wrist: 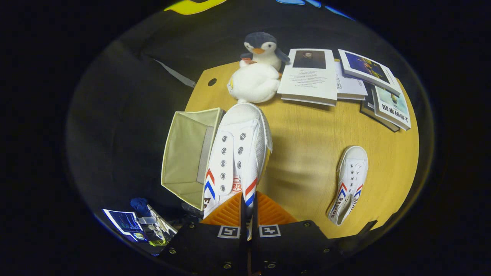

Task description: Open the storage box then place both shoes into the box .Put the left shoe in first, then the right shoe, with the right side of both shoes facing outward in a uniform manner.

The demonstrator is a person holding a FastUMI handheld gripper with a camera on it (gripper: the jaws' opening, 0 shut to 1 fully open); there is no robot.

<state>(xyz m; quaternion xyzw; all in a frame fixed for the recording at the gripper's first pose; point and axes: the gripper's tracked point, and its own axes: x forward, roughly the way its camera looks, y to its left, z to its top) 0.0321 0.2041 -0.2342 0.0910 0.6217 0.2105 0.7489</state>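
- The wooden table (307,153) spreads out under everything, with a small round hole near its far left corner.
- The storage box (188,153), a pale fabric bin, sits at the table's left edge, just left of the held shoe. It is open, its mouth facing the camera so the bare inside walls show.
- The held shoe (238,153) is a white canvas sneaker with red and blue chevrons on its sides. It hangs toe-away from the fingers, top side up, eyelets in view, right beside the box's near wall and partly covering it.
- The gripper (248,214) has its two fingers pressed close together on the heel end of that shoe, pinching the rim of the shoe between the pads.
- A stack of books (310,76) and magazines lies spread along the far right of the table, overlapping one another.
- A white plush toy (255,82) lies on the far side of the table just beyond the toe of the held shoe, with a penguin plush (262,48) sitting right behind it.
- The second shoe (350,184), matching the first, lies flat on the table well to the right of the fingers, toe pointing away.
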